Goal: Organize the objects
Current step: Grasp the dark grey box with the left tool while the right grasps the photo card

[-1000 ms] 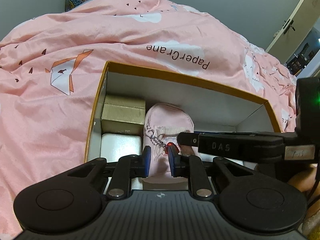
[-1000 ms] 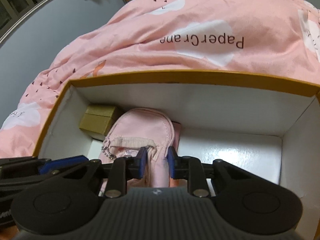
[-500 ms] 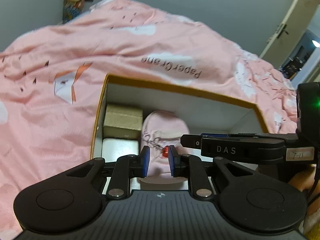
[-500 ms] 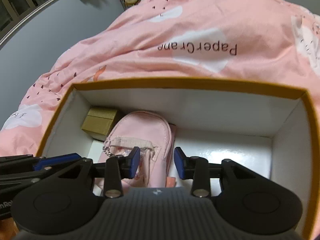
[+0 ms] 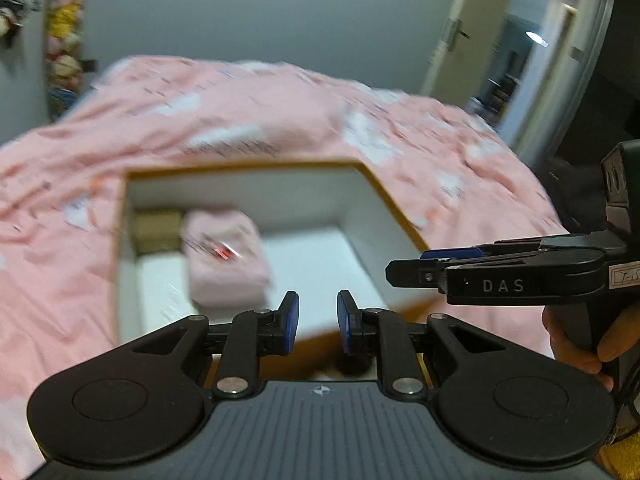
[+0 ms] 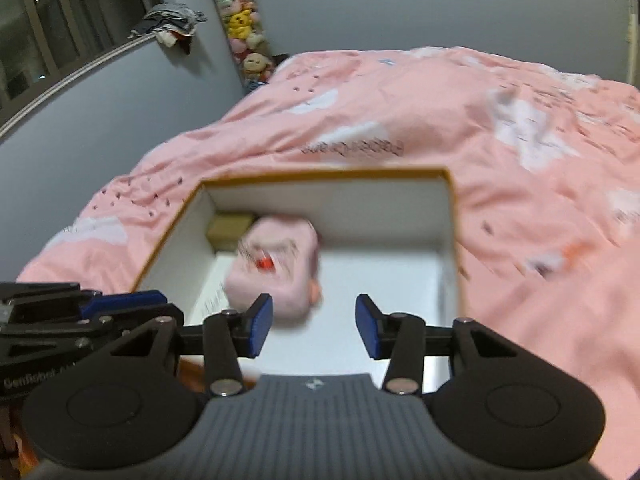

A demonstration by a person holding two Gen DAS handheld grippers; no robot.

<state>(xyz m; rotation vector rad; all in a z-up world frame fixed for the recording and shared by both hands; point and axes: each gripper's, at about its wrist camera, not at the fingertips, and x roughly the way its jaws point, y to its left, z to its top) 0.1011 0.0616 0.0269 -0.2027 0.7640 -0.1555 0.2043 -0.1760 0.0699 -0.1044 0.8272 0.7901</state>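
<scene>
Both views are blurring w/ motion. An open box w/ orange-brown rim & white inside is sitting on the bed, on a pink duvet w/ white cloud prints. In the left wrist view the box is filling the centre-left of frame; in the right wrist view it is sitting centre frame.

Pink pouch is lying inside the box, toward its left half, w/ a small red charm showing on top. A brown carton is sitting just beside it in the box's far-left corner. White block is lying at the left wall of the box, just below the carton in the left wrist view; its edges are too smeared to say more.

Left hand-held gripper, lower centre of its frame, is showing blue pads standing a little apart w/ nothing btwn them: released, gripping nothing. Right hand-held gripper, lower centre of its frame, is opening its jaws; the gap is wide and nothing is btwn the pads, pouch lying beyond them in the box. In the left wrist view the right one is also poking in from the right edge, w/ a hand wrapping its handle.

Plush toys are stacking in the room corner, upper centre-left of the right wrist view. A door is standing ajar at upper right of the left wrist view.
</scene>
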